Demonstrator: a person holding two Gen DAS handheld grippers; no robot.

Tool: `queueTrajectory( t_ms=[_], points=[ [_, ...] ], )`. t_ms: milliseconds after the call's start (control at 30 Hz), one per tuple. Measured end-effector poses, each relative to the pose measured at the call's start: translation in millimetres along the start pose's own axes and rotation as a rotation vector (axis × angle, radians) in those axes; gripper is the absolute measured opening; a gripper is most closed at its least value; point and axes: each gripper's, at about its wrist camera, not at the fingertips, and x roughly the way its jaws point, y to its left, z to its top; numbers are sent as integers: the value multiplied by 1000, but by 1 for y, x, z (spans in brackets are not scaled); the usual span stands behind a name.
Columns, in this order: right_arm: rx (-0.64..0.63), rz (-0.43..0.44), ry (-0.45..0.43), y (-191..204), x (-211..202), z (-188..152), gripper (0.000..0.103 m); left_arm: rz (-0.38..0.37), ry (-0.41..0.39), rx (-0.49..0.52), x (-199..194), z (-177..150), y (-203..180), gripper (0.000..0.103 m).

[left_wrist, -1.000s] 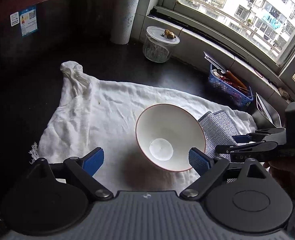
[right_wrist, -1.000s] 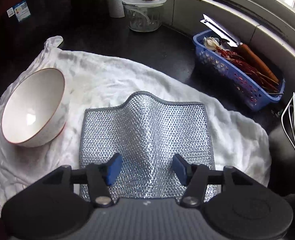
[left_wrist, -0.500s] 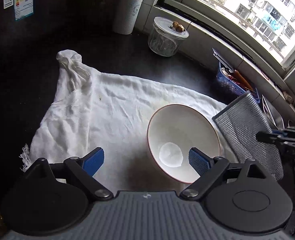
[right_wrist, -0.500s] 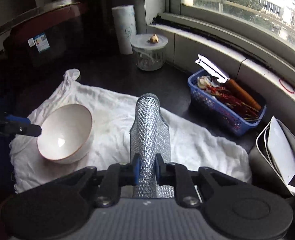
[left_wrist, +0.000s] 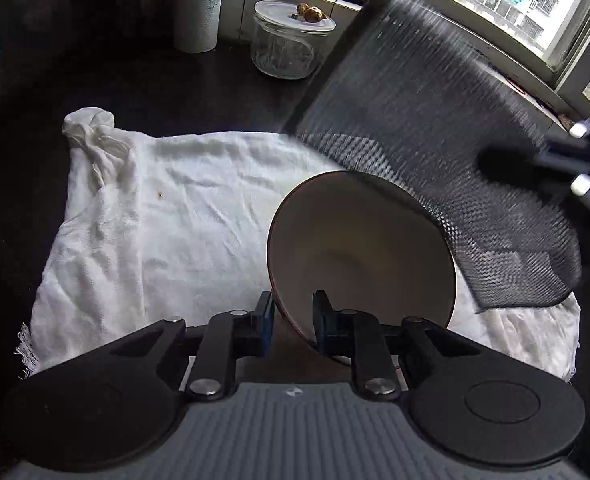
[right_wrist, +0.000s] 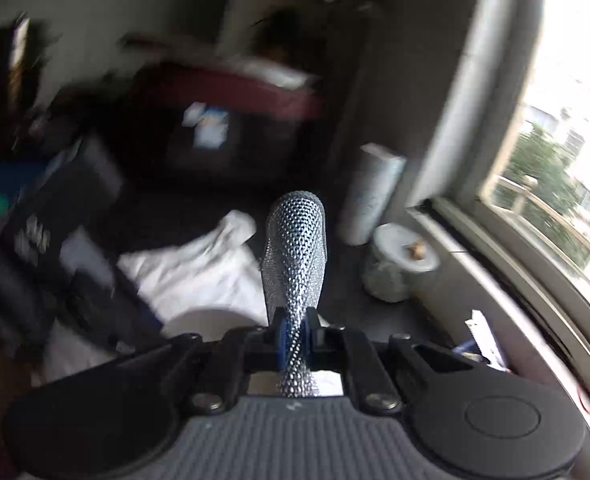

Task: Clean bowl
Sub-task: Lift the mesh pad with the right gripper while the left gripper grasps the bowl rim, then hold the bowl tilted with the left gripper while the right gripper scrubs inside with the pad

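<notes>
The bowl (left_wrist: 359, 252) sits tipped on the white towel (left_wrist: 183, 216). The left gripper (left_wrist: 293, 318) is closing on its near rim, and it should pinch firmly so the bowl stays put. The right gripper (right_wrist: 294, 336) squeezes the scrub cloth (left_wrist: 435, 132) tight above the bowl; next, push the cloth down inside and rub

White bowl (left_wrist: 359, 248), silver mesh-patterned cloth (left_wrist: 435, 120), white towel (left_wrist: 167, 216).

The bowl (left_wrist: 359, 248) lies on the towel (left_wrist: 183, 216), with the jar (left_wrist: 287, 40) behind and the mesh cloth (left_wrist: 435, 128) above its right.
</notes>
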Motion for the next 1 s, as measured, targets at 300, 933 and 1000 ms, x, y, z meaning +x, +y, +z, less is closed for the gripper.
queueTrajectory(
  t_ms=[300, 933, 1000],
  points=[
    [-53, 120, 249, 22, 56, -28, 10, -41, -13, 6, -10, -10, -6, 20],
    [175, 33, 230, 36, 58, -54, 10, -30, -68, -17, -6, -23, -15, 11],
    [188, 28, 222, 35, 56, -56, 11, -68, -80, -104, -4, -25, -8, 12]
  ],
)
